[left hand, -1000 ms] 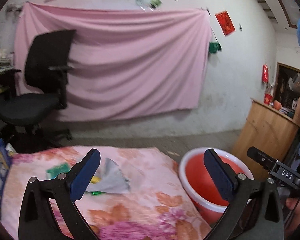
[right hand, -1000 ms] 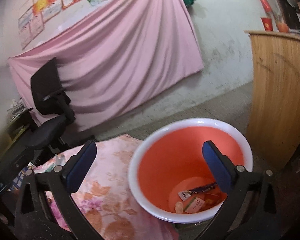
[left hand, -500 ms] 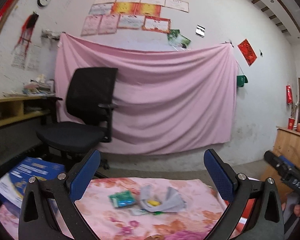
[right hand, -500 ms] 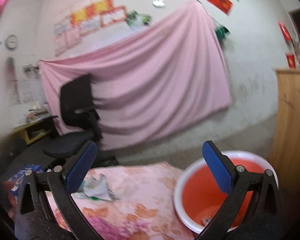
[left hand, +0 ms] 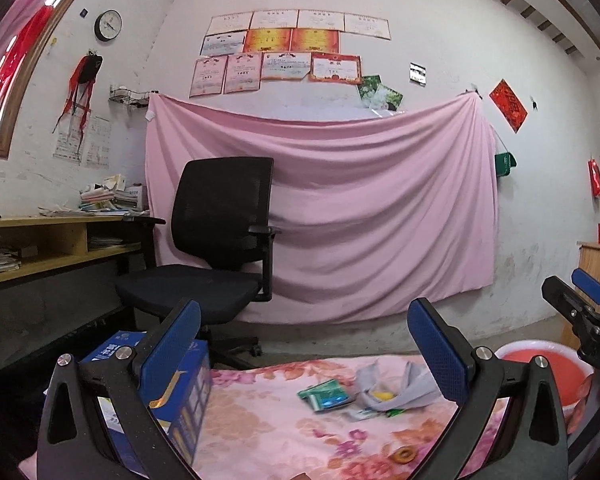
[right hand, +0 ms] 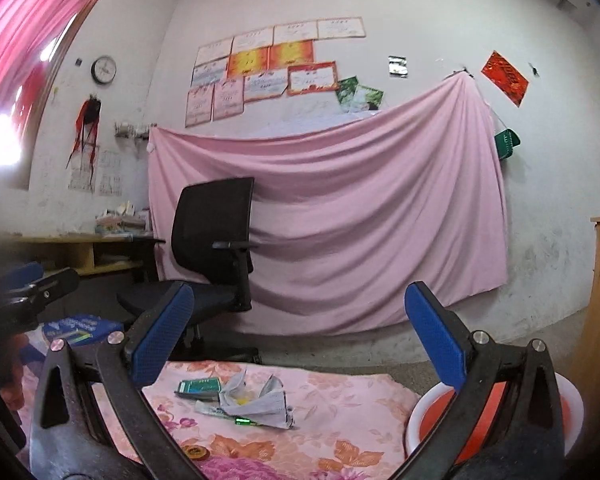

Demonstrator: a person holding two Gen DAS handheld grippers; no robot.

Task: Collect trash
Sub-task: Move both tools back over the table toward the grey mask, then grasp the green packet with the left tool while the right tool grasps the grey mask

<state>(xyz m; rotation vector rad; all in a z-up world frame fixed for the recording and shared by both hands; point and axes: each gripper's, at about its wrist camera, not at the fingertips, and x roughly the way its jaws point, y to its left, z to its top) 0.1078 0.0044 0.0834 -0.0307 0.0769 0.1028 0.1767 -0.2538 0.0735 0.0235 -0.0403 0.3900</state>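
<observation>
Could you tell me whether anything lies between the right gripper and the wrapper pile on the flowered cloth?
Nothing visible does. The right gripper is open and empty above the flowered cloth; only bare cloth separates it from the wrapper pile.

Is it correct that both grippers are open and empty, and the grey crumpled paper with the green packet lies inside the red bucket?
Not quite. Both the left gripper and the right gripper are open and empty, but the grey crumpled paper and the green packet lie on the floral cloth, not inside the red bucket. The right wrist view shows this.
</observation>
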